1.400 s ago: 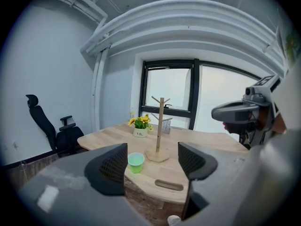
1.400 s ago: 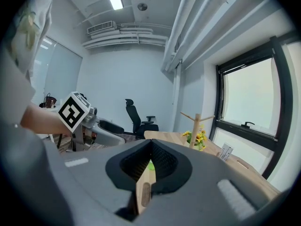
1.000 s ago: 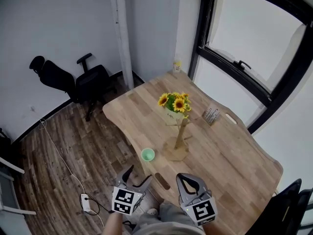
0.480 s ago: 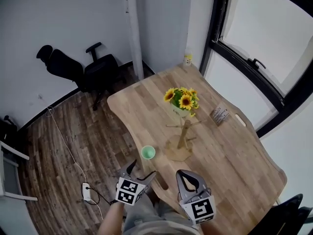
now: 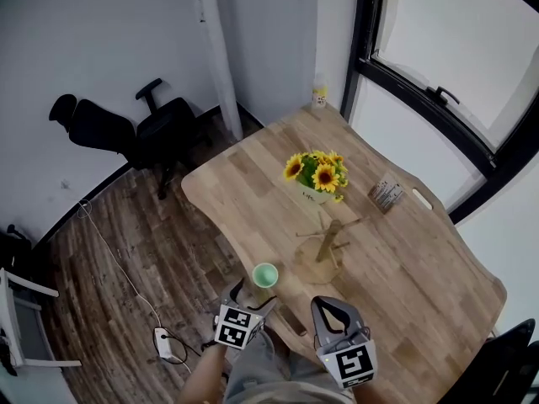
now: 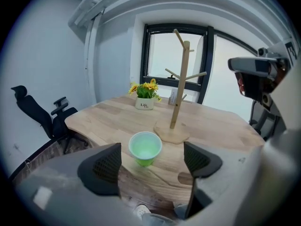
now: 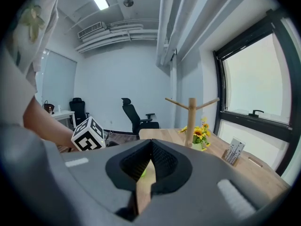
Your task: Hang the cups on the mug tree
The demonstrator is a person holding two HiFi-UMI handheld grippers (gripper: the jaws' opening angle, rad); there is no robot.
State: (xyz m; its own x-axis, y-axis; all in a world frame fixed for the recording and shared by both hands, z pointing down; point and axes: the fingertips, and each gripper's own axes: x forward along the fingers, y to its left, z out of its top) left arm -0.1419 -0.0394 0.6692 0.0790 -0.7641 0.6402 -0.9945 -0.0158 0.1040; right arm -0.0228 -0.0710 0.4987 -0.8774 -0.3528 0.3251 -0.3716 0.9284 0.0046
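Now left tool [image 5: 251, 295], jaws just opening, nothing between, faces green cup [image 6: 145, 147] beside mug tree [image 5: 324, 247]; right tool [image 7: 150, 145] closed. Cup probably light plastic: pinch rim gently.

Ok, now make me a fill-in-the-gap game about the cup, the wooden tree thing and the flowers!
1. The cup standing on the table is ___ in colour.
2. The mug tree has ___ cups hanging on it.
3. The sunflowers behind the mug tree stand in a ___ pot.
4. The mug tree is made of ___.

Missing words: green; no; white; wood
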